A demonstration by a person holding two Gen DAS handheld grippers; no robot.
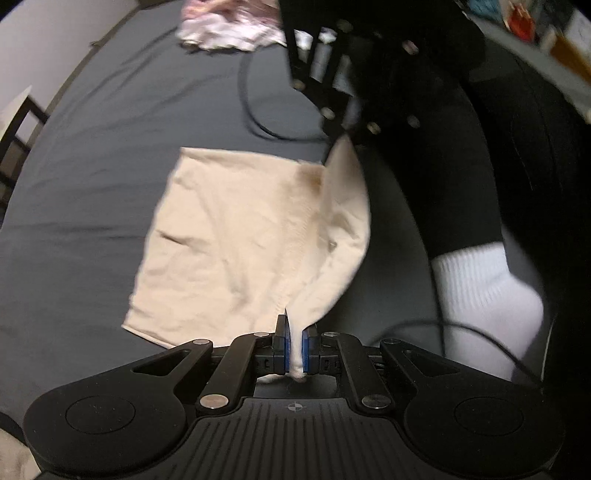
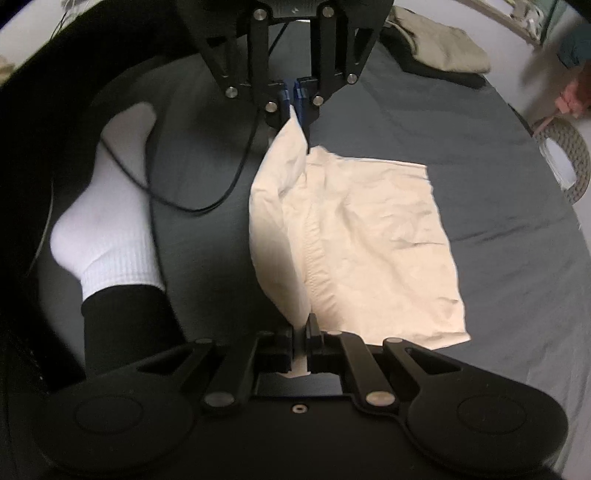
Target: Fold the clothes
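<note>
Now, both my left gripper and right gripper pinch the cream garment's lifted edge; carry it level across, corners matched.

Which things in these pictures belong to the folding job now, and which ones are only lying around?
Belonging to the job:
- cream garment, partly folded on the dark sheet
- left gripper, shut on one corner
- right gripper, shut on the other corner

Only lying about:
- pink-and-white clothes
- olive garment
- black cable
- person's white sock
</note>
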